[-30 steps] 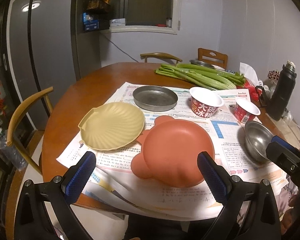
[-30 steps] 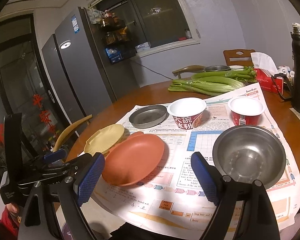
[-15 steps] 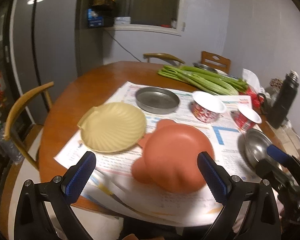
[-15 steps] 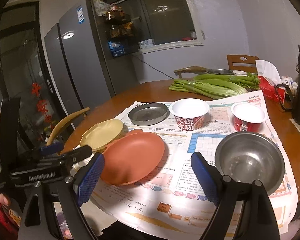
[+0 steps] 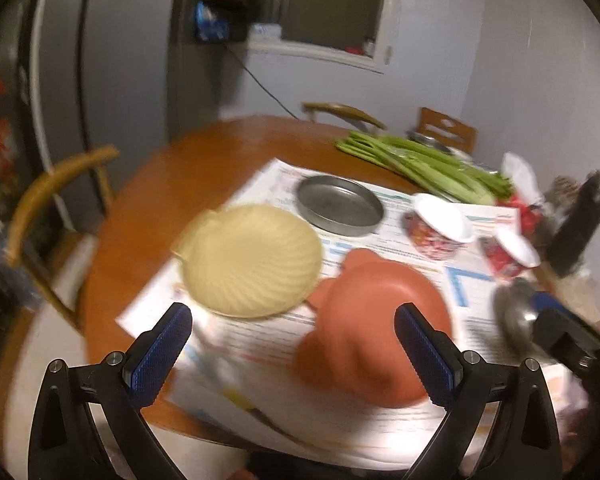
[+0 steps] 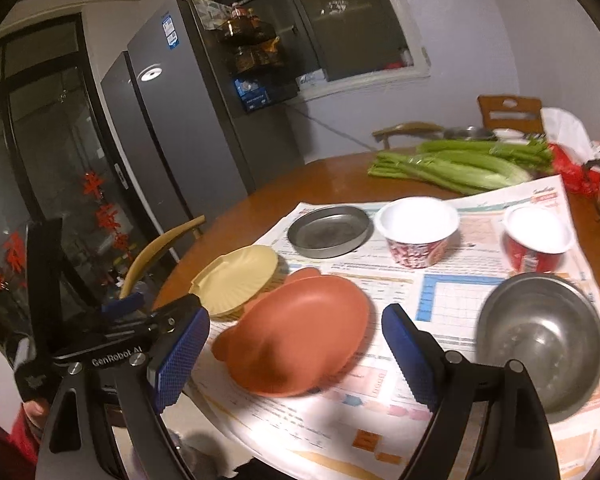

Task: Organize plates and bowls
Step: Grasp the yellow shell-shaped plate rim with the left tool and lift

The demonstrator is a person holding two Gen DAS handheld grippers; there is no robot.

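The left gripper (image 5: 292,334), black with 2 blue textured pads, has its jaws spread wide and holds nothing; it hovers above the near edge of a round brown wooden table (image 5: 188,168). The right gripper (image 6: 296,346), of the same build, is just as wide open and empty, hanging over the same near edge.

Between the left pads and a little beyond them lies a terracotta-orange plastic plate with 2 rounded ears (image 5: 376,320), resting on a spread of printed newspaper sheets (image 5: 260,344) that covers the near half of the table. Just to its left sits a pale yellow shell-shaped ribbed plastic plate (image 5: 252,260), its rim close to the orange plate or touching it; the blur leaves that unclear. Behind both sits a shallow round grey metal pan (image 5: 340,205).

To the right of the pan stand 2 red-patterned paper noodle bowls with white insides, the larger (image 6: 416,226) near the pan and the smaller (image 6: 538,238) further right. In front of the smaller one, at the near right of the newspaper, is a round stainless steel bowl (image 6: 540,340), upright and empty.

Beyond the paper, a bundle of long green celery stalks (image 6: 456,166) lies across the far side of the table. A dark flask (image 5: 578,224) stands at the far right. A curved wooden chair (image 5: 48,196) sits at the table's left side, with a tall grey refrigerator (image 6: 172,120) behind it. The left wrist view is blurred.
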